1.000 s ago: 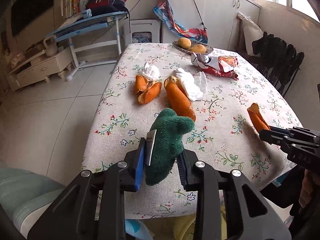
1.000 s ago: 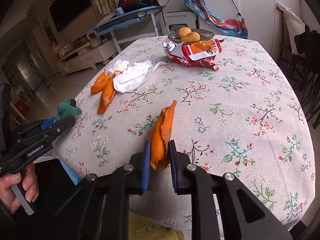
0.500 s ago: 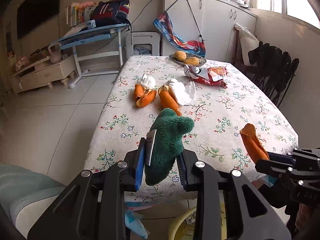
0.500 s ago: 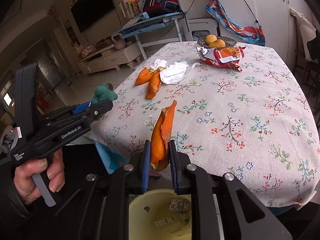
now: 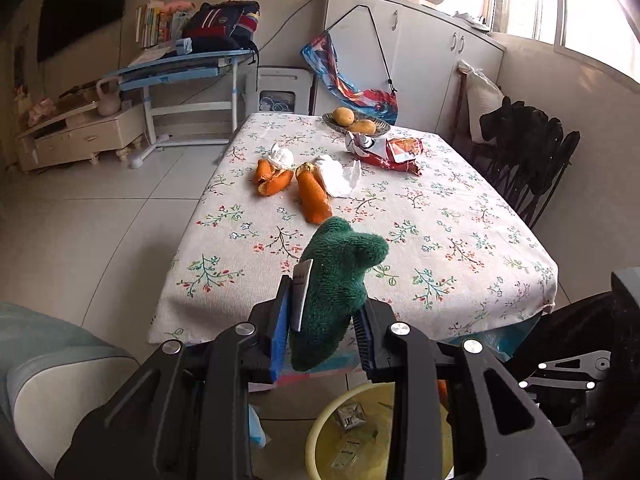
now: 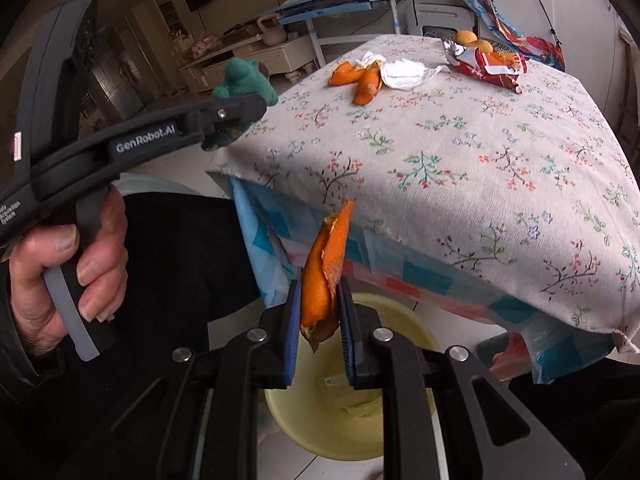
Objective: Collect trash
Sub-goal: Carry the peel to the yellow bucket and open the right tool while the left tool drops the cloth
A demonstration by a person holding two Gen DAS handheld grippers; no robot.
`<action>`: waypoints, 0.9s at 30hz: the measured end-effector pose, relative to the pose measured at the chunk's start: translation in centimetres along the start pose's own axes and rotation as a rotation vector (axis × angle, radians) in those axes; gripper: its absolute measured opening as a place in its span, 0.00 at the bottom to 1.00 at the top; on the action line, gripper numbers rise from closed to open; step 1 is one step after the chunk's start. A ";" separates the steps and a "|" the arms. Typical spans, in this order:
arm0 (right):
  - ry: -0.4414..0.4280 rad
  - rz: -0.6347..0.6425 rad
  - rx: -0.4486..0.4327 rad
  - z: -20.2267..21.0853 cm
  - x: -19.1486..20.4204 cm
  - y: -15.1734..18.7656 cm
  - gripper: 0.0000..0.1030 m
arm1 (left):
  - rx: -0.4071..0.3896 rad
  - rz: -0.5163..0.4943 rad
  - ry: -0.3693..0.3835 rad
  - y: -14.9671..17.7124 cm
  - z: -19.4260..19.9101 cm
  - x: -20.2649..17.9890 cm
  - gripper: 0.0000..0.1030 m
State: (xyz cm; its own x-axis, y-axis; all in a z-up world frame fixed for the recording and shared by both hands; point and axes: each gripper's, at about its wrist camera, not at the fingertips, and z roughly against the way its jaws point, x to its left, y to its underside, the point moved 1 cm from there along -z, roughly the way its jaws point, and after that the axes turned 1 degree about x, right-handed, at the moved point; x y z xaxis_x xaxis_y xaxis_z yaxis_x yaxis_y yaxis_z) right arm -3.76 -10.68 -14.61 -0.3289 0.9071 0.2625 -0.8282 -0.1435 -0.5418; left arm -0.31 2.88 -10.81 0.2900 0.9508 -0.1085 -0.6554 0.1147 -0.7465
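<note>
My right gripper is shut on an orange peel and holds it above a yellow bin on the floor in front of the table. My left gripper is shut on a green cloth off the table's near edge; it also shows in the right wrist view. On the floral tablecloth lie more orange peels, crumpled white tissues and a red snack wrapper.
A dish of fruit stands at the table's far end. The yellow bin holds scraps of paper. A black chair is right of the table, a pale seat at the near left, and a blue desk behind.
Both grippers have pulled back from the table. The right gripper lifted the peel off the tablecloth and carried it down over the yellow bin. The left still holds the green cloth.
</note>
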 end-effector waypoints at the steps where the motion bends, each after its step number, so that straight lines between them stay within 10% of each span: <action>1: 0.004 0.000 0.022 -0.4 0.0 0.3 0.20 | 0.002 -0.003 0.002 0.3 0.2 -0.2 0.27; 7: 0.029 -0.036 0.058 -0.6 -0.7 1.3 0.36 | 0.022 -0.027 0.013 1.8 1.2 -1.7 0.27; 27: 0.141 -0.295 -0.308 6.8 -6.2 1.0 0.59 | 0.230 -0.237 0.105 7.3 0.2 -8.4 0.33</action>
State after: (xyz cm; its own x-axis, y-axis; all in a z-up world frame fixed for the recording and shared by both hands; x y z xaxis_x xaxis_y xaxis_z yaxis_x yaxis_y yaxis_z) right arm -5.68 -19.10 -11.38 -0.0163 0.9399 0.3411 -0.6966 0.2340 -0.6782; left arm -7.68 -4.25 -15.21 0.5159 0.8563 -0.0257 -0.6974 0.4023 -0.5932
